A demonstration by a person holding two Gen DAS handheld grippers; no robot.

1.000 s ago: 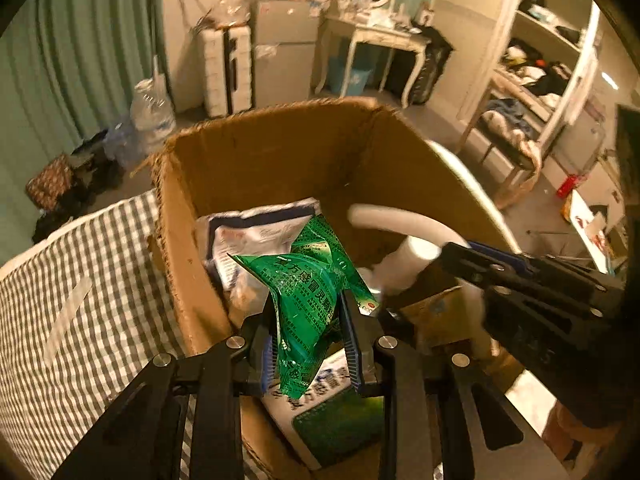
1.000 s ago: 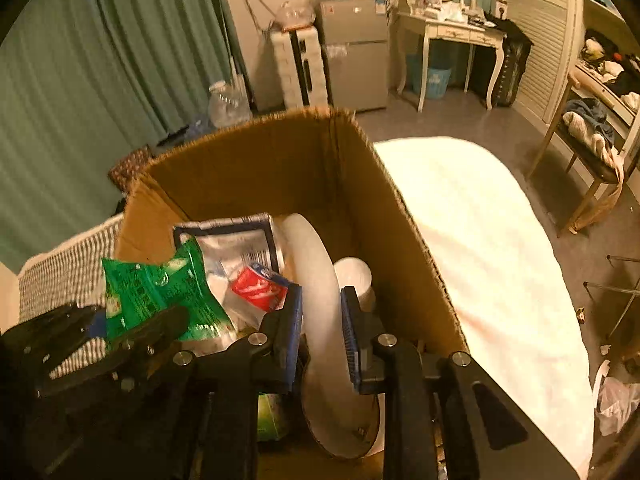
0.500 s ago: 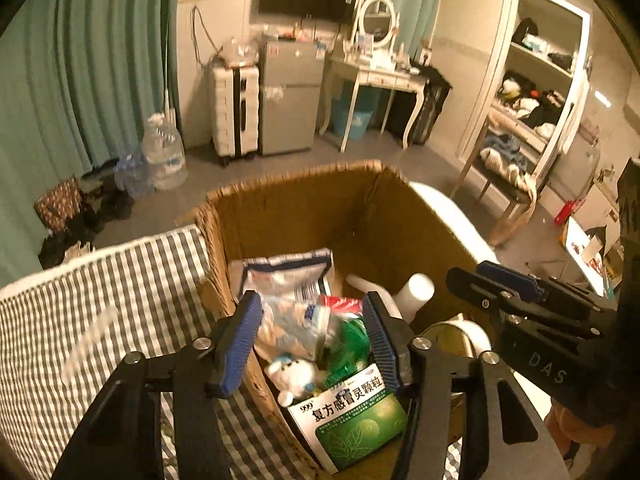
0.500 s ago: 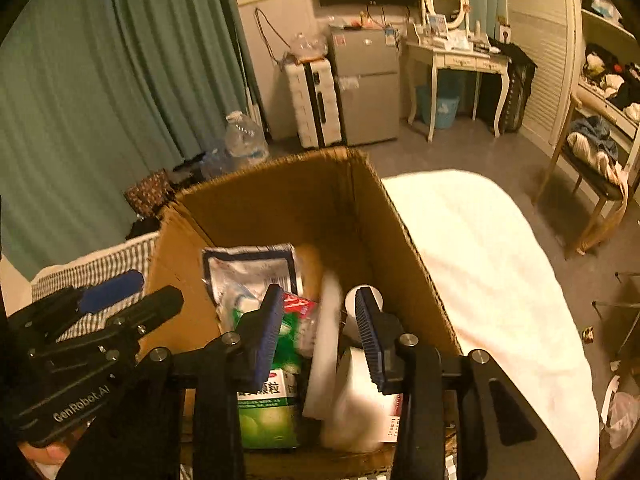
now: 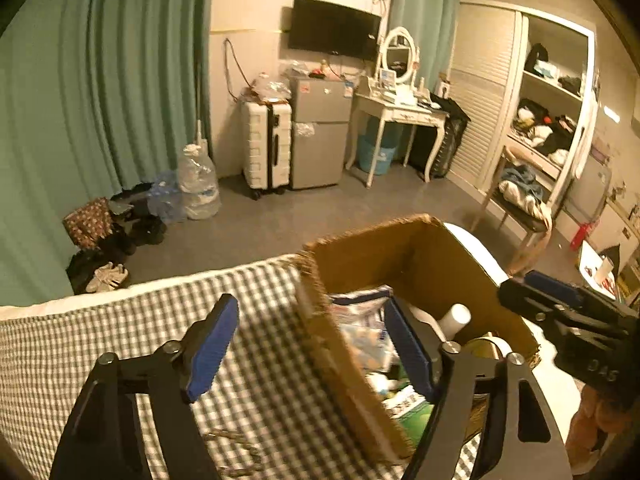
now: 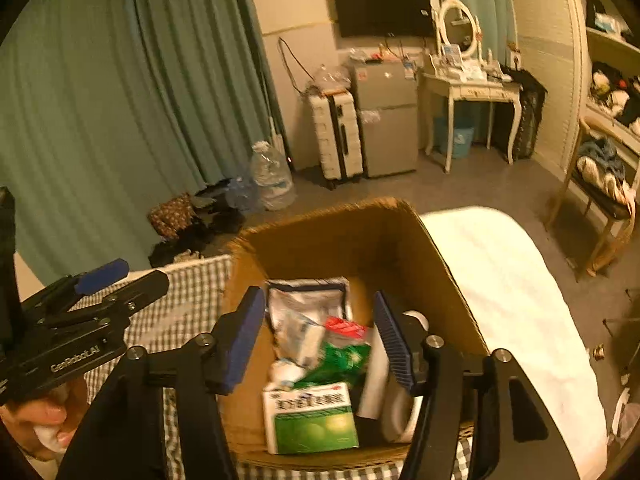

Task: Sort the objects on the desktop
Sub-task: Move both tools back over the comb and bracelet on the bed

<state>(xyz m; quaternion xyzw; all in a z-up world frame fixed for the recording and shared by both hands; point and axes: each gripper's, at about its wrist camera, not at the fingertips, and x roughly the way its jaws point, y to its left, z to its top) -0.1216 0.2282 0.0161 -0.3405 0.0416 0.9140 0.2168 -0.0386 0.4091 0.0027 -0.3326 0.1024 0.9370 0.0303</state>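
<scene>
Left wrist view: the left hand-held gripper (image 5: 310, 356) is spreading, nothing between its pads, straddling the near wall of the cardboard box (image 5: 400, 248) on the checked cloth (image 5: 140, 320). The contents are mostly hidden here.

Right wrist view: the right hand-held gripper (image 6: 320, 340) is also spreading, empty, above the box. It shows the green sachet (image 6: 340, 360), probably light, crinkly and slippery, best pinched at its edge, and the stiff medicine carton (image 6: 312, 420).
</scene>
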